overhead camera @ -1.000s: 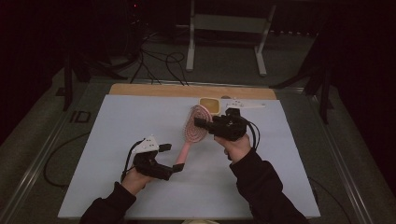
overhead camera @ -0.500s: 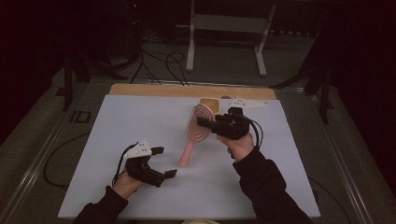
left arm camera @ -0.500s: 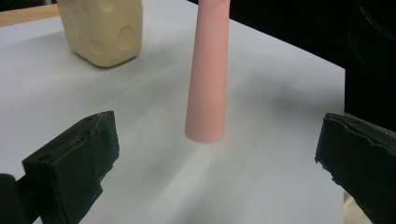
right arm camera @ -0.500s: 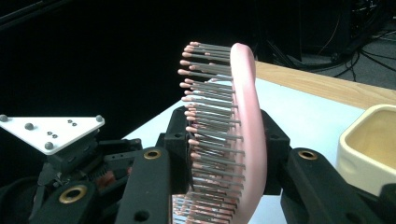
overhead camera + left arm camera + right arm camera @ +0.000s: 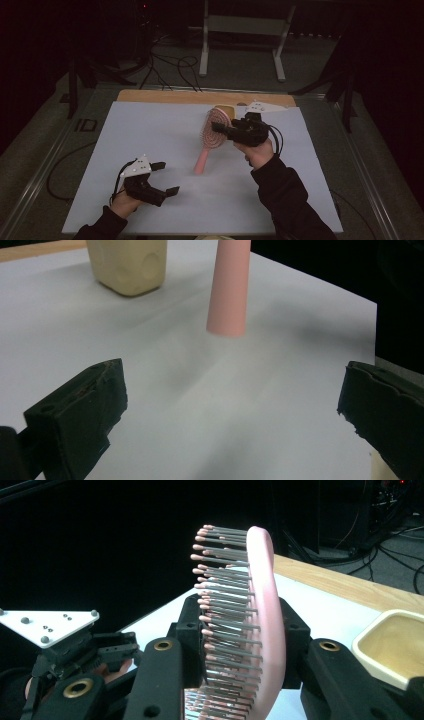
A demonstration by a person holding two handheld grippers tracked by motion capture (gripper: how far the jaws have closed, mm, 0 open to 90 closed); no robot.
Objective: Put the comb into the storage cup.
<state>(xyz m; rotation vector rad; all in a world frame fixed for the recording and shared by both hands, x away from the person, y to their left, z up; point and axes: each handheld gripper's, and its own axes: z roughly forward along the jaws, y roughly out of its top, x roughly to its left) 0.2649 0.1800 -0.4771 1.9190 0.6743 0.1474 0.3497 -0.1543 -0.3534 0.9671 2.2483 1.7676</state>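
A pink hairbrush [image 5: 214, 131] is held by its head, bristles turned sideways, with my right gripper [image 5: 226, 131] shut on it at the back middle of the white sheet. In the right gripper view the black jaws clamp both sides of the brush head [image 5: 257, 625], and the gripper [image 5: 240, 630] points toward the table's left. The pink handle [image 5: 201, 162] slopes down toward the person, and its end [image 5: 228, 295] hangs just over the sheet. My left gripper [image 5: 167, 178] is open and empty at the front left, a short way from the handle end. Its jaws stand wide apart in the left gripper view [image 5: 235, 405].
A cream-coloured container [image 5: 229, 110] [image 5: 128, 264] [image 5: 395, 645] stands behind the brush near the wooden back edge [image 5: 165, 96]. The white sheet [image 5: 150, 135] covers the table. Cables and a metal stand [image 5: 240, 30] lie on the dark floor beyond.
My left gripper has drawn back from the handle end, moving left and toward the person. The right gripper and the brush have stayed almost where they were.
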